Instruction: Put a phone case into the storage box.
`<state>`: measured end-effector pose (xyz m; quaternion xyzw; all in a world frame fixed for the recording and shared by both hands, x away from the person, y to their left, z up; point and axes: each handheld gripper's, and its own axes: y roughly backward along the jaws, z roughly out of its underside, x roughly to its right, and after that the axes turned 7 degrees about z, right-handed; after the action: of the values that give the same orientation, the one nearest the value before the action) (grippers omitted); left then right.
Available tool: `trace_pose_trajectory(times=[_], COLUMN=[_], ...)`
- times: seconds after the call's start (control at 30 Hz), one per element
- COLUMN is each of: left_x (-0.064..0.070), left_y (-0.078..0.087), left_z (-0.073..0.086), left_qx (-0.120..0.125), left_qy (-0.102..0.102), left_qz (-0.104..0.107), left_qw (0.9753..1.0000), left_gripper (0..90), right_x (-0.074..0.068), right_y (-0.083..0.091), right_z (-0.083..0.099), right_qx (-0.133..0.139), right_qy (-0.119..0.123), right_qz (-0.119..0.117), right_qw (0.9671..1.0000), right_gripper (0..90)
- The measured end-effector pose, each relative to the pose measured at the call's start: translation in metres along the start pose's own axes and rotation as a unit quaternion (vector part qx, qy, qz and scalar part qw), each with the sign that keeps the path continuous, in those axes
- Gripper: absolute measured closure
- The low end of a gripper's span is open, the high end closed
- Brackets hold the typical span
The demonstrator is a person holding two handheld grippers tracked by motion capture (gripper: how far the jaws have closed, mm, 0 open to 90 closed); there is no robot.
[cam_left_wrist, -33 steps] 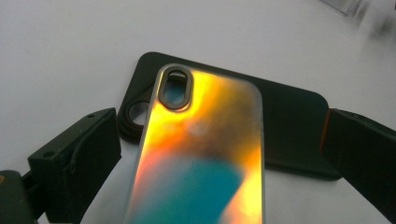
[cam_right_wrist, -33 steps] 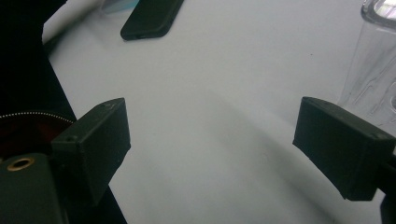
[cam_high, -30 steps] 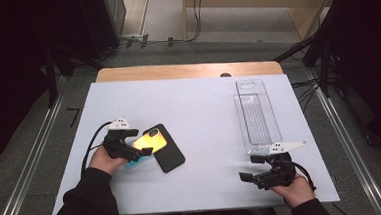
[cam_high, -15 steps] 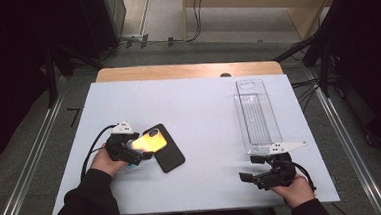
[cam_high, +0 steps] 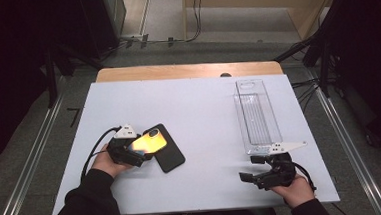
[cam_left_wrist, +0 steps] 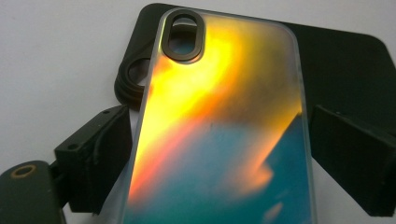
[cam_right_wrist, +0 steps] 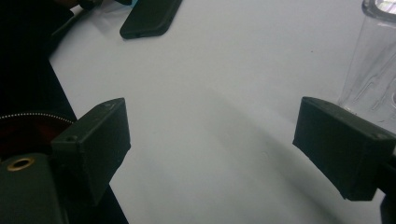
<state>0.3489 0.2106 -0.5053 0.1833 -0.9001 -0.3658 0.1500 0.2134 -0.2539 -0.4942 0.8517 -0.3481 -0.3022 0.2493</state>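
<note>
**Left gripper on the shiny case, right gripper idle**

The left gripper [cam_high: 140, 149] sits at the near left of the table [cam_high: 204, 111], held in the person's left hand [cam_high: 107, 164]. Between its jaws lies the shiny case [cam_left_wrist: 219, 126], an orange-to-teal shell with an oval camera hole at its far end. In the left gripper view the left jaw meets the case's edge; the right jaw stands a little off the other edge, so whether the grip is tight cannot be told. The case tilts up from the jaws and lies over a black case [cam_high: 169, 155], which rests flat on the table just beyond and to the right of the gripper. A black cable [cam_high: 93, 151] loops from the gripper's back toward the person.

The right gripper [cam_high: 255, 177] rests low at the near right of the table in the right hand [cam_high: 296, 191]. Its jaws are wide apart with bare table between them. Just beyond it, touching or nearly touching its white top plate, lies a clear tray [cam_high: 256, 116], long and narrow, running away from the person. In the right gripper view the tray's end rises beside the right jaw, and the black case lies well off at the upper left.
</note>
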Motion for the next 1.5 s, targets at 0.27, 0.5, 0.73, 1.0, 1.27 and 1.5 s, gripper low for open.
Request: trace_pose_trajectory(times=[0.27,0.5,0.73,1.0,1.27,1.5], left_x=[0.002,0.003,0.005,0.008,0.019,0.032], left_y=[0.001,0.001,0.001,0.011,0.019,0.020], left_z=[0.000,0.000,-0.002,-0.011,-0.024,-0.034], left_qx=[-0.003,-0.006,-0.011,0.007,0.019,0.019], left_qy=[-0.010,-0.006,-0.009,0.005,0.028,0.070], left_qz=[-0.017,-0.018,-0.018,-0.009,-0.012,-0.017], left_qw=[0.9998,0.9998,0.9997,0.9999,0.9993,0.9972], left_gripper=[15.9,16.4,16.6,16.7,16.7,16.6], right_x=[0.000,0.000,0.000,0.000,0.000,-0.001], right_y=[0.000,0.000,0.000,0.000,0.001,0.000], right_z=[0.000,0.000,0.000,0.000,0.000,0.000], right_qx=[-0.001,-0.001,-0.002,0.000,0.001,0.002], right_qy=[-0.001,-0.001,-0.002,0.000,-0.001,0.001], right_qz=[0.000,0.000,-0.001,-0.001,-0.001,-0.001], right_qw=[1.0000,1.0000,1.0000,1.0000,1.0000,1.0000], right_gripper=[9.0,9.0,9.0,9.1,9.1,9.1])
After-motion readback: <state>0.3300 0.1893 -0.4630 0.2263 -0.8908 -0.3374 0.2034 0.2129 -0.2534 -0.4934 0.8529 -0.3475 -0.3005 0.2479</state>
